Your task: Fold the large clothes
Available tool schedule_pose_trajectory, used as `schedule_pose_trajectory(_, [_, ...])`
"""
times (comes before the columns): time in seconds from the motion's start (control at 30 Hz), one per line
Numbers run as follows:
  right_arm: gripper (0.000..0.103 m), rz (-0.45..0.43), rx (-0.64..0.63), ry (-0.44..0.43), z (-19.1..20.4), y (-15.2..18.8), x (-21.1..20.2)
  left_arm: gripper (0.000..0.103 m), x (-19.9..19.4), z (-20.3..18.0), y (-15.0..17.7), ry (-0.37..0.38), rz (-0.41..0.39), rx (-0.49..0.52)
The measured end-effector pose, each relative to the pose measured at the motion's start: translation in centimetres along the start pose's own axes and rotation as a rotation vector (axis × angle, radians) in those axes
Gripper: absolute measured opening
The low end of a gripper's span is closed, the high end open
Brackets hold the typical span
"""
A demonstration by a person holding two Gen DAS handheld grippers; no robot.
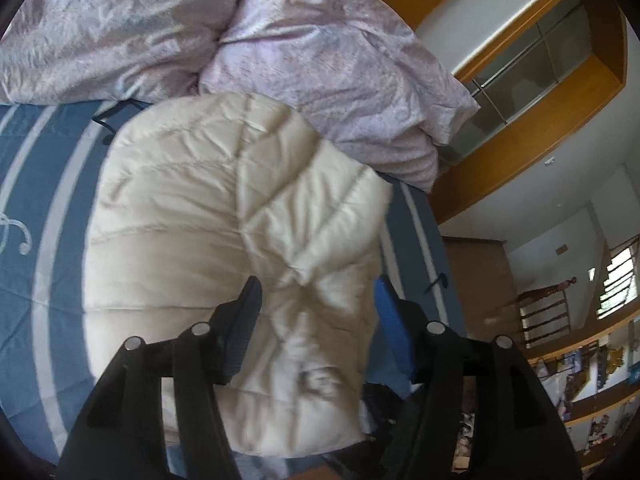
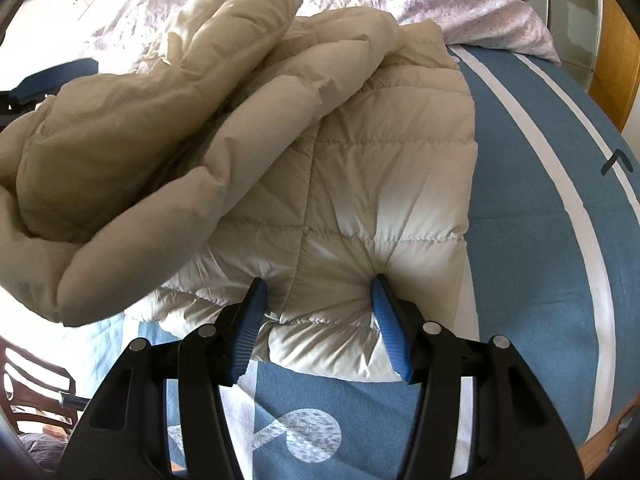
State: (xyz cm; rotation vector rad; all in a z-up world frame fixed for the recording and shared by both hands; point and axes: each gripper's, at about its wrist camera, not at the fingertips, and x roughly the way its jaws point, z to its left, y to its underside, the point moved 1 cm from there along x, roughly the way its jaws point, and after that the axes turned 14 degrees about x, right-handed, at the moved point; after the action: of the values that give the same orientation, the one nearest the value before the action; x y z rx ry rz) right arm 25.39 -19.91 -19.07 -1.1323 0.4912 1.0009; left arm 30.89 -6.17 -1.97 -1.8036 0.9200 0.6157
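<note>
A cream quilted puffer jacket [image 1: 224,208] lies on a blue bed sheet with white stripes [image 1: 44,216]. In the left wrist view my left gripper [image 1: 318,284] is open, its blue-padded fingers straddling a bunched part of the jacket. In the right wrist view the jacket [image 2: 360,168] lies partly flat, with a bulky folded-over part [image 2: 132,128] raised at the left. My right gripper [image 2: 318,280] is open, its fingertips [image 2: 378,286] pressing into the jacket's near edge. The left gripper's blue pad [image 2: 52,76] shows at the far left edge.
A rumpled lilac duvet [image 1: 312,52] is piled at the far side of the bed. Wooden cabinets with glass panels [image 1: 532,76] stand to the right. A wooden chair [image 2: 28,392] is at the lower left beside the bed. The sheet [image 2: 532,200] extends to the right.
</note>
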Motion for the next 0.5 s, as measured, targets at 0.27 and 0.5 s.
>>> schedule_pose_trajectory(0.27, [0.056, -0.001, -0.002, 0.011, 0.0, 0.1, 0.0, 0.058, -1.2, 3.4, 1.2, -0.113, -0.002, 0.017])
schedule_pose_trajectory(0.5, [0.056, 0.000, 0.002, 0.013, 0.0, 0.1, 0.0, 0.058, -1.3, 6.1, 2.2, -0.251, 0.000, 0.082])
